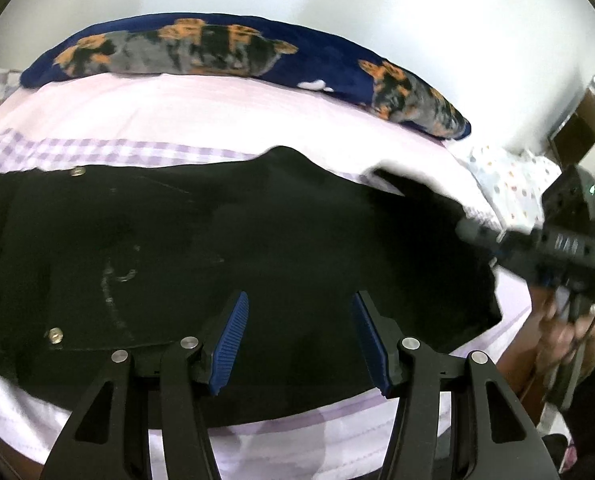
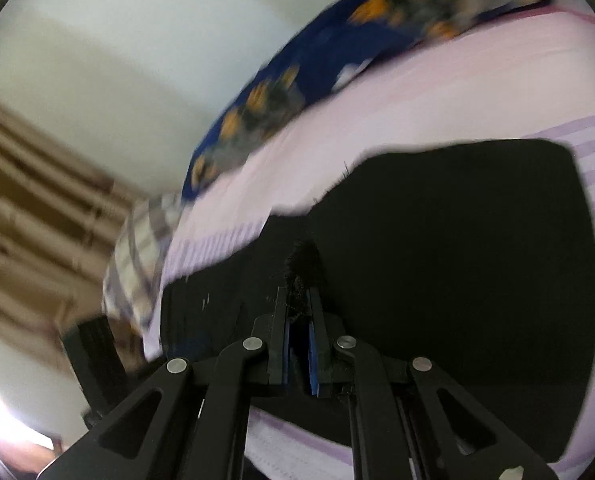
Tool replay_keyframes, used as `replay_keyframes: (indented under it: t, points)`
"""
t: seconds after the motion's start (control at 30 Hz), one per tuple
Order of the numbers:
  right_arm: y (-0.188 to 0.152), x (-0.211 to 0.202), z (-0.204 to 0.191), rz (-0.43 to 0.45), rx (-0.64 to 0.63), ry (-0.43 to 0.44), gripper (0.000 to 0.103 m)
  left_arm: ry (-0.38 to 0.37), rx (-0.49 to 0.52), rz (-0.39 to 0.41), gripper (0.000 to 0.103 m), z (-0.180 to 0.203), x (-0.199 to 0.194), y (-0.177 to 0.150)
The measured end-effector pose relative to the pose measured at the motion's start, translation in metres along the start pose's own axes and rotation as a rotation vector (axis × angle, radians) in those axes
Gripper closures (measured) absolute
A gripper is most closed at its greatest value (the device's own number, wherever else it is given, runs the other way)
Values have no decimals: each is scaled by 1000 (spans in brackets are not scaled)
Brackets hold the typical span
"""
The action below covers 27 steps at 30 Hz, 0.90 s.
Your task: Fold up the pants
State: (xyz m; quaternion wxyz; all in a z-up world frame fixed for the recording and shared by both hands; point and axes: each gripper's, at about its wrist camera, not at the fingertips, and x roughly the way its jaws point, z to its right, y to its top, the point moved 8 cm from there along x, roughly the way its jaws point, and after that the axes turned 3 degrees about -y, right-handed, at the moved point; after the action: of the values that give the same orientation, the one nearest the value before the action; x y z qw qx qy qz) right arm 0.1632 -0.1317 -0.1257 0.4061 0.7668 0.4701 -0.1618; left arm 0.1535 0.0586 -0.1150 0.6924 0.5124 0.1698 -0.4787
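Black pants (image 1: 217, 240) lie spread flat on a pink and lilac checked bed sheet (image 1: 177, 112), with two metal snaps (image 1: 77, 171) showing at their left end. My left gripper (image 1: 300, 298) hovers over the near edge of the pants, open, its blue pads apart with nothing pinched. At the right, my right gripper (image 1: 469, 232) holds a lifted edge of the cloth. In the right wrist view the right gripper (image 2: 297, 294) is shut on a frayed black hem of the pants (image 2: 457, 260), which is blurred by motion.
A navy blanket with orange and grey print (image 1: 217, 48) runs along the far side of the bed by the white wall. A dotted white cloth (image 1: 509, 184) lies at the right. A person's hand (image 1: 565, 328) holds the right gripper. A checked cloth (image 2: 137, 256) hangs at the bed's end.
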Motion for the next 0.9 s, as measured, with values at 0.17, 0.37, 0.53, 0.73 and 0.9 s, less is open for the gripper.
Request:
replay_keyframes:
  t: [0.17, 0.37, 0.53, 0.73, 0.9]
  points:
    - [-43, 47, -24, -144, -94, -17, 95, 0, -34, 20, 48, -14, -10, 0]
    - [-64, 65, -31, -210, -144, -35, 94, -19, -58, 26, 48, -17, -12, 2]
    - [-69, 71, -36, -241, -174, -35, 81, -35, -69, 14, 48, -15, -8, 3]
    - [-52, 46, -43, -161, -157, 11, 56, -80, -75, -15, 48, -11, -5, 2]
    - [-18, 1, -9, 10, -29, -43, 49, -199, -131, -95, 48, -2, 5, -3]
